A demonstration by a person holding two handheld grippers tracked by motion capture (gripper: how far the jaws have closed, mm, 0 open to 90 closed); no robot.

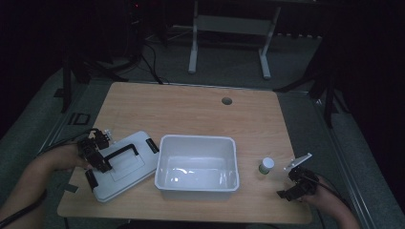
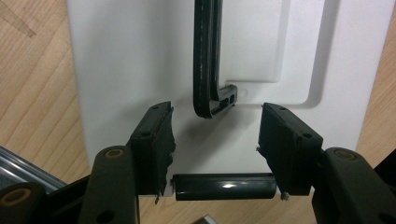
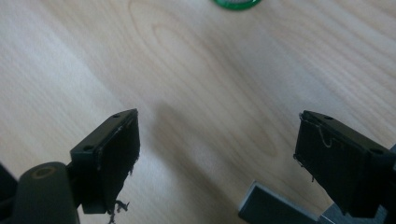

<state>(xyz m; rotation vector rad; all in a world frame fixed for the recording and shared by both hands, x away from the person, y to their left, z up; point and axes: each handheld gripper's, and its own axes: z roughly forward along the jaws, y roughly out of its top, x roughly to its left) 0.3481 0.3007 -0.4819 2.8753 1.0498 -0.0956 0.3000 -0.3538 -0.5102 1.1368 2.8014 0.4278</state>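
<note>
Your left tool (image 1: 98, 151) hangs half-spread over the lid (image 1: 122, 164), which lies flat on the tabletop (image 1: 191, 114) beside the bin (image 1: 197, 167), straddling its latch (image 2: 224, 186) unpinched; right tool (image 1: 298, 180) spread, empty.

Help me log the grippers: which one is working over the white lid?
The left gripper: its open jaws straddle a black latch at the white lid's edge. The right gripper hangs over bare table, near a small bottle.
</note>
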